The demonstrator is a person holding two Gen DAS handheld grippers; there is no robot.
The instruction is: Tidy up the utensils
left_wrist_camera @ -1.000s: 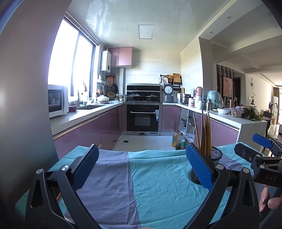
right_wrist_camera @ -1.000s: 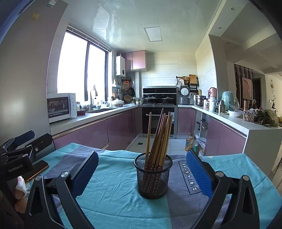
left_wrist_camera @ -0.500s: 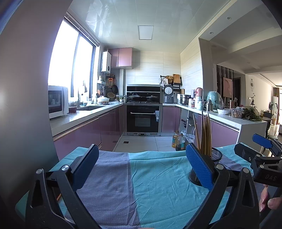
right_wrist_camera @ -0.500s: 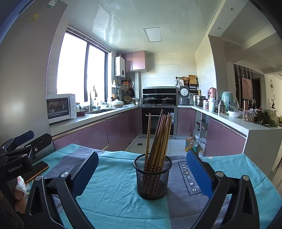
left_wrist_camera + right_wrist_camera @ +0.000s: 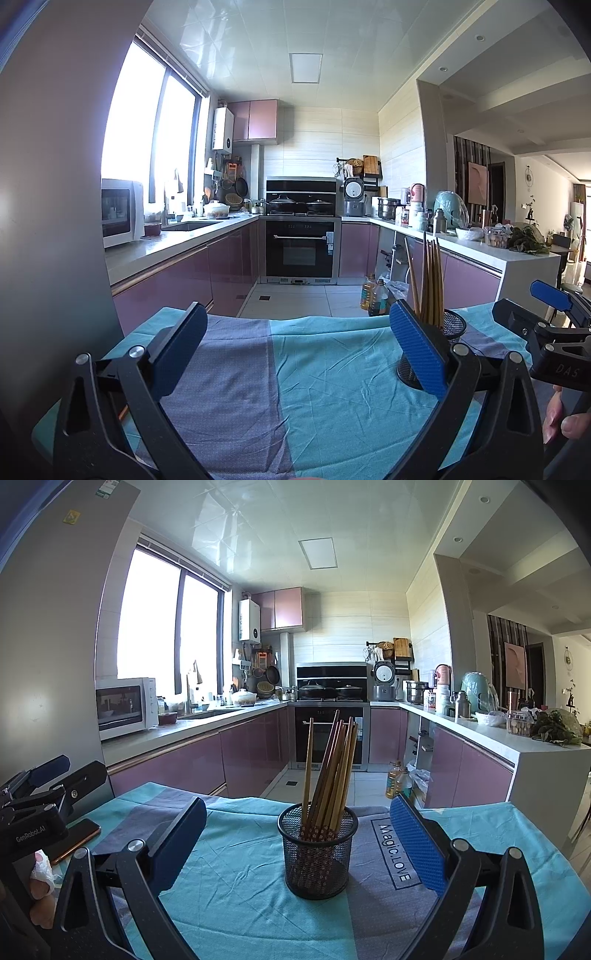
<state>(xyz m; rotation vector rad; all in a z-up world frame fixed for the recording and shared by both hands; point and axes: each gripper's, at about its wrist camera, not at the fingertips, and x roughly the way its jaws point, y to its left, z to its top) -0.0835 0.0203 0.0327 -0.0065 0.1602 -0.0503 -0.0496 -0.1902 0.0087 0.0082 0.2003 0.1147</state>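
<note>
We see brown wooden chopsticks [image 5: 330, 775] upright in the black wire-mesh cup [image 5: 317, 853], twelve o'clock of our empty, wide-spread right hand-held gripper [image 5: 295, 843], left hand-held gripper [image 5: 295, 354] likewise.

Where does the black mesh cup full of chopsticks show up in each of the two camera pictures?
Left wrist view: the mesh cup sits at the right, partly hidden behind the left gripper's blue finger.
Right wrist view: the mesh cup stands in the centre, between the right gripper's open fingers.
Shared landmark: the black oven at the far wall.
</note>
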